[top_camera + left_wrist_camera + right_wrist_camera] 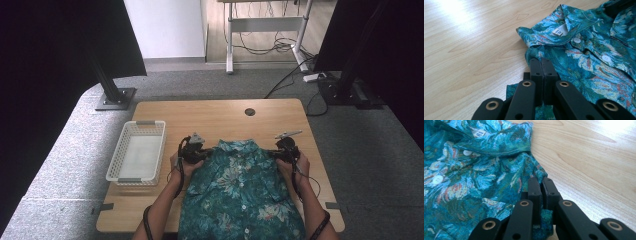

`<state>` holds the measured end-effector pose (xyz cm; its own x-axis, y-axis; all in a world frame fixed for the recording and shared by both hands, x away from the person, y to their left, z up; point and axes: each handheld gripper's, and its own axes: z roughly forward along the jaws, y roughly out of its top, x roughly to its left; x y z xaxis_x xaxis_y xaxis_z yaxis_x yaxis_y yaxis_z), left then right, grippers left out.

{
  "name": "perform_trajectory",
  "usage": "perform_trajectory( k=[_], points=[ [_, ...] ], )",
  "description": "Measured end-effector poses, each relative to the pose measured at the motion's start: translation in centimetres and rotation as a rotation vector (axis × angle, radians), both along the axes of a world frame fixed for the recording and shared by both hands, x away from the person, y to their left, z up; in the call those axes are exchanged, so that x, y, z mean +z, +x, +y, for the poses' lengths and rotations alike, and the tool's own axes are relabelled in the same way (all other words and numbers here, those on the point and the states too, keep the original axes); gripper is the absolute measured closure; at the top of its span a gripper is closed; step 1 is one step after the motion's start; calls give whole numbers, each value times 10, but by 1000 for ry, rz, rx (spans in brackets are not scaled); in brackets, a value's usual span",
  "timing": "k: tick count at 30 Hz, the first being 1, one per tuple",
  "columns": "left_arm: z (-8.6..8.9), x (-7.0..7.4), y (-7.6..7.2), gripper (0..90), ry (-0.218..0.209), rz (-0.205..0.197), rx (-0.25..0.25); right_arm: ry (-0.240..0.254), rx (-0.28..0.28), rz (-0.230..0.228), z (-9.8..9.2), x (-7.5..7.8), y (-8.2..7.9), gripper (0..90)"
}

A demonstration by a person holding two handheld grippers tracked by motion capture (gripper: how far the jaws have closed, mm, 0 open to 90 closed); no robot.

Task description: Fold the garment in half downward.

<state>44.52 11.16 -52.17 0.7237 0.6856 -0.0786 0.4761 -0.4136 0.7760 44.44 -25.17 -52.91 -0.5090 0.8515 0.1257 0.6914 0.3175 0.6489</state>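
A teal floral button-up shirt (240,190) lies front up on the wooden table (220,117), collar toward the far side, its hem hanging over the near edge. My left gripper (201,151) is shut on the shirt's left shoulder; in the left gripper view the black jaws (541,61) pinch the fabric (584,65) beside the collar. My right gripper (276,151) is shut on the right shoulder; in the right gripper view the jaws (541,181) clamp the shoulder edge of the shirt (479,177). White buttons and a neck label show near the collar.
A white slotted basket (137,151) stands at the table's left side. A round cable hole (250,111) sits near the far edge. Black stands flank the table, and a desk frame with cables stands on the floor behind it.
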Motion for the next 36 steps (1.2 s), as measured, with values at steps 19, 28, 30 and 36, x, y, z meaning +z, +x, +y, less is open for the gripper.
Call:
perform_trajectory(
  k=[19, 28, 30, 36],
  points=[
    [10, 6, 0, 890, -54, 9, -18, 127, 27, -10, -11, 4, -4, 867],
    [11, 9, 3, 890, -59, 6, -7, 178, 8, -19, -18, 7, -8, 868],
    [11, 10, 5, 890, -59, 4, -2, 183, 13, -25, -18, 8, -7, 868],
    [11, 18, 9, 890, -52, -14, 9, 204, 9, -40, -14, 15, -5, 868]
  ],
)
